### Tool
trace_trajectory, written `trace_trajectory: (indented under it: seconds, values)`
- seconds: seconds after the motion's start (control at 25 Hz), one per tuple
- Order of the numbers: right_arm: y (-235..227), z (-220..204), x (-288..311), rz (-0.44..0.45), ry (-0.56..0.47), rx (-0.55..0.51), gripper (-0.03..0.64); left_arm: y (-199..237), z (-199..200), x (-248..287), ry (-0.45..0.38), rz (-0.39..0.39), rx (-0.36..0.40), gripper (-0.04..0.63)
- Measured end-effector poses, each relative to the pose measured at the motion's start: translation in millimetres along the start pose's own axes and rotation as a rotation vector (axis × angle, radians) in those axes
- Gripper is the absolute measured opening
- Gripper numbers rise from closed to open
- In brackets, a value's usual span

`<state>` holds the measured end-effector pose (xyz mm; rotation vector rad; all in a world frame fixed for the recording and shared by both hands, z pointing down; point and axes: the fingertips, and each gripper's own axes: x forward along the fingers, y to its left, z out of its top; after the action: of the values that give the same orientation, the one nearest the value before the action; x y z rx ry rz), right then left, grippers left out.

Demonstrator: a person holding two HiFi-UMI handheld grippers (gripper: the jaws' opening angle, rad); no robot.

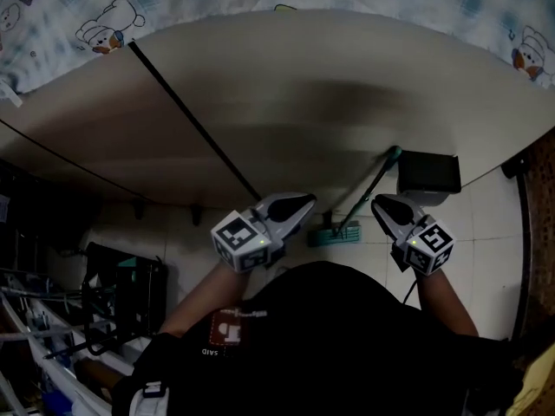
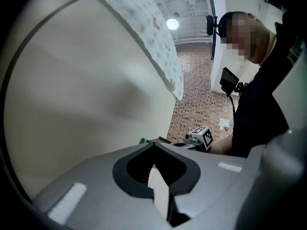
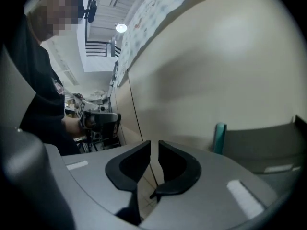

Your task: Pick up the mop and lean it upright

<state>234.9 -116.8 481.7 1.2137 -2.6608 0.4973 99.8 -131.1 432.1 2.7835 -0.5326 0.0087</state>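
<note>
The mop [image 1: 368, 191] leans against the beige wall, its teal head [image 1: 334, 236] on the tiled floor and its handle top [image 1: 395, 152] against the panel. My left gripper [image 1: 303, 204] hangs just left of the mop head, its tips touching with nothing between them [image 2: 152, 145]. To the right of the handle is my right gripper [image 1: 381, 204], apart from it. A narrow gap shows between its tips [image 3: 154, 143] and nothing is in it. The teal handle end [image 3: 220, 138] stands ahead and to the right in the right gripper view.
A black box [image 1: 428, 173] sits by the wall right of the mop. A black seam [image 1: 195, 124] runs down the beige wall panel [image 1: 295, 94]. A dark rack [image 1: 130, 293] and cluttered gear fill the lower left. White floor tiles [image 1: 486, 250] lie to the right.
</note>
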Motion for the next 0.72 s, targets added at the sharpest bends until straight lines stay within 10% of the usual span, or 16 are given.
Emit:
trace_trajectory:
  seconds: [0.72]
  values:
    - [-160.0, -254.9, 65.2, -0.365, 0.313, 0.221, 0.206, 3.0, -124.0, 48.4, 0.227, -0.051, -0.090, 0.000]
